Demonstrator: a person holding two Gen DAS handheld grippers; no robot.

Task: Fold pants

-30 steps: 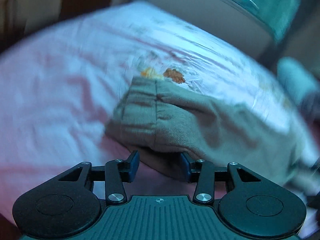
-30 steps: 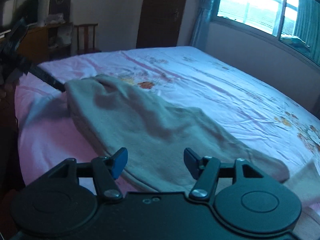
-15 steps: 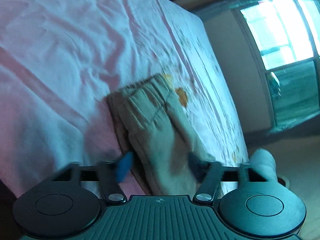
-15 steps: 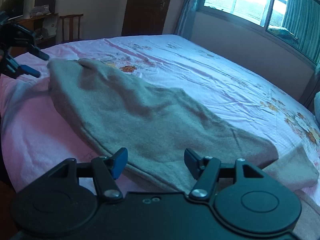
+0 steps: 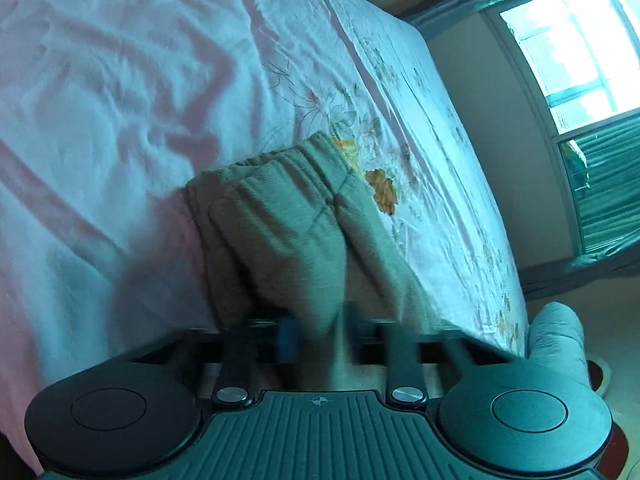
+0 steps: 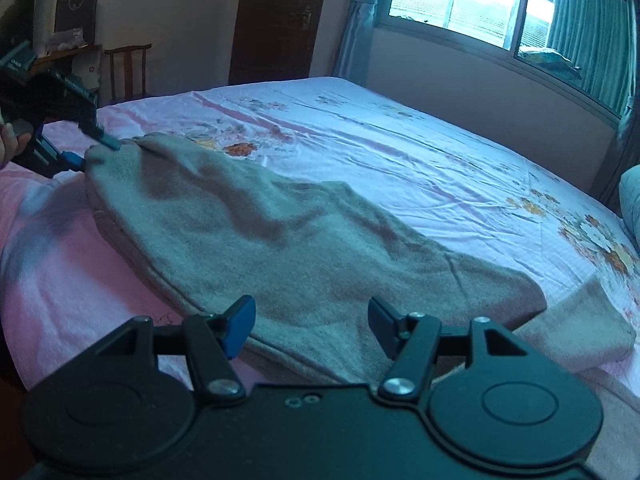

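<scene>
Grey-beige pants (image 6: 256, 236) lie across the near side of the pink floral bed sheet (image 6: 400, 152), waistband at the left, legs running right to the cuffs (image 6: 580, 320). In the left wrist view the elastic waistband (image 5: 280, 184) is right in front of my left gripper (image 5: 316, 336), whose fingers are motion-blurred around a ridge of the fabric. In the right wrist view the left gripper (image 6: 90, 148) sits at the waistband edge with its fingers apart. My right gripper (image 6: 310, 318) is open and empty, just above the pants' near hem.
The bed's near edge runs under both grippers. A pillow (image 6: 632, 204) lies at the right end of the bed. A wooden chair (image 6: 128, 68), a dark door (image 6: 280, 20) and a window (image 6: 500, 12) stand beyond the bed.
My left gripper has moved in onto the waistband and its fingers are narrowing around the fabric. My right gripper has stayed open and drifted slightly along the pants' near edge.
</scene>
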